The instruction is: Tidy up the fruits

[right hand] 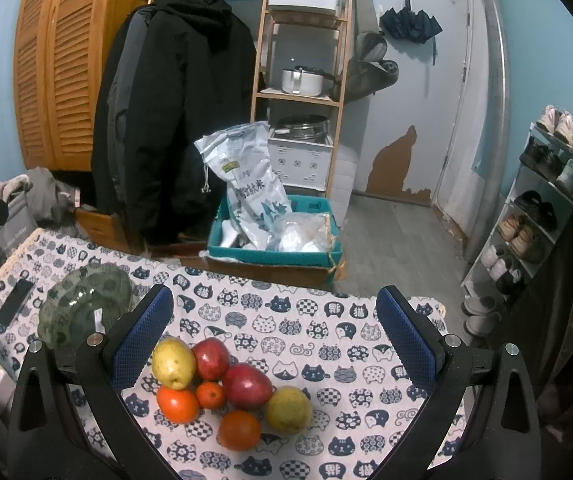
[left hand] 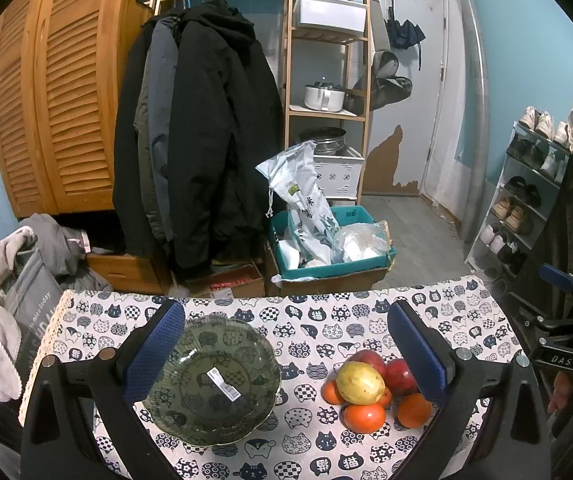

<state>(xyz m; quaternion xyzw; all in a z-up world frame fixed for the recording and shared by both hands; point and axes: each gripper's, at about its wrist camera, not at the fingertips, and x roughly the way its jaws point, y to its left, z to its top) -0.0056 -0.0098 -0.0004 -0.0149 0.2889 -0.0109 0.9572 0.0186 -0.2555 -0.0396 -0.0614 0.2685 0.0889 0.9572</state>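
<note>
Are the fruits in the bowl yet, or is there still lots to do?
Nothing looks done yet. The green glass bowl has no fruit in it. All seven fruits sit in a pile on the cat tablecloth beside it. The left gripper and right gripper are both open and hold nothing. Every fruit is still left to sort, probably into the bowl.

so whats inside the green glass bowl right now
No fruit. The bowl holds only a white barcode sticker, with the cat tablecloth showing through the glass. The left gripper's finger covers its near left edge.
</note>
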